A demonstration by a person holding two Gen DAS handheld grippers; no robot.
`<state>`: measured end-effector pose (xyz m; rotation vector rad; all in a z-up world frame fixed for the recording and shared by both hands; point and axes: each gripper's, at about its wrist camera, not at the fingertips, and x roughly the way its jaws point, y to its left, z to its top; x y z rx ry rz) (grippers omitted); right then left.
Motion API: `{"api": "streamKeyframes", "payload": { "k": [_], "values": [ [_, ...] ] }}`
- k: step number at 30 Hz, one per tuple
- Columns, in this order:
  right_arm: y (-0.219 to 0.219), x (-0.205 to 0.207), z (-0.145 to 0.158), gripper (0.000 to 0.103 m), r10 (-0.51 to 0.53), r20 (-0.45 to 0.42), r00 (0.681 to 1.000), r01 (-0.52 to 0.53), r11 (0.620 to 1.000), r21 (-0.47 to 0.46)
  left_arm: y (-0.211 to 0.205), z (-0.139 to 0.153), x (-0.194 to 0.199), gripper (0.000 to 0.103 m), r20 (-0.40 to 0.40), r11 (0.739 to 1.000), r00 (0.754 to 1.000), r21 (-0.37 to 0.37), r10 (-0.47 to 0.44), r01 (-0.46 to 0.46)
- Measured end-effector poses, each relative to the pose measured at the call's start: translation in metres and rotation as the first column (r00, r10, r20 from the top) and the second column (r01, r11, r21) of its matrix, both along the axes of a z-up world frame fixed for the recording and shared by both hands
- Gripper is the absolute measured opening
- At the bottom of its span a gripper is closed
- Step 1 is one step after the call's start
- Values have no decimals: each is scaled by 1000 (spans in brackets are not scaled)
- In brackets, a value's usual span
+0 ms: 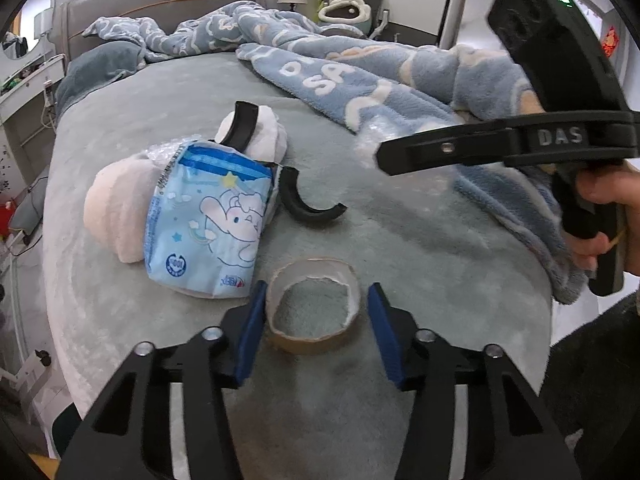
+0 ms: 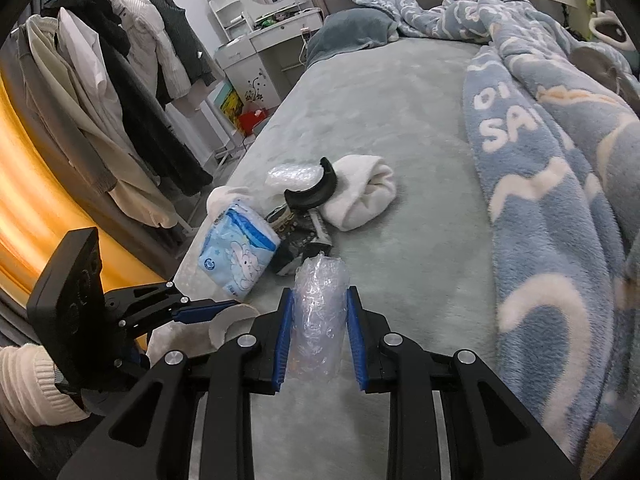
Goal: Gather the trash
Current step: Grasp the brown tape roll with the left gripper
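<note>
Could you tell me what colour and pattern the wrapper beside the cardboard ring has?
Light blue wrapper with a white cartoon character and stars; clearest in the left wrist view.

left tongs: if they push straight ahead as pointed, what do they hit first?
The cardboard tape ring, already between the open left tongs. Past it, probably the black curved plastic piece, though depth is unclear.

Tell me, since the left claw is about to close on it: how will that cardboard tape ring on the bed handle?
The cardboard tape ring looks thin-walled with a torn rim, so probably light and apt to squash oval. Lying flat between the open left claw pads, it seems unlikely to roll.
</note>
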<state>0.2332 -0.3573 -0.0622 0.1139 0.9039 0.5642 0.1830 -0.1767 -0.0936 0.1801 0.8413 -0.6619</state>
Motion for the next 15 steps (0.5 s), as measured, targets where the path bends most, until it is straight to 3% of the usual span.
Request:
{"api": "streamKeyframes", "payload": {
  "k": [4,15],
  "values": [
    [1,0,7,26,-3,24,1000,3,1000,4,6,6,3,47,-11,998,1000,-52,28,-28],
    [48,4,26,26,55,97,994,-55,998,-8,42,49,-5,47,94,986,987,-112,134,-124]
  ]
}}
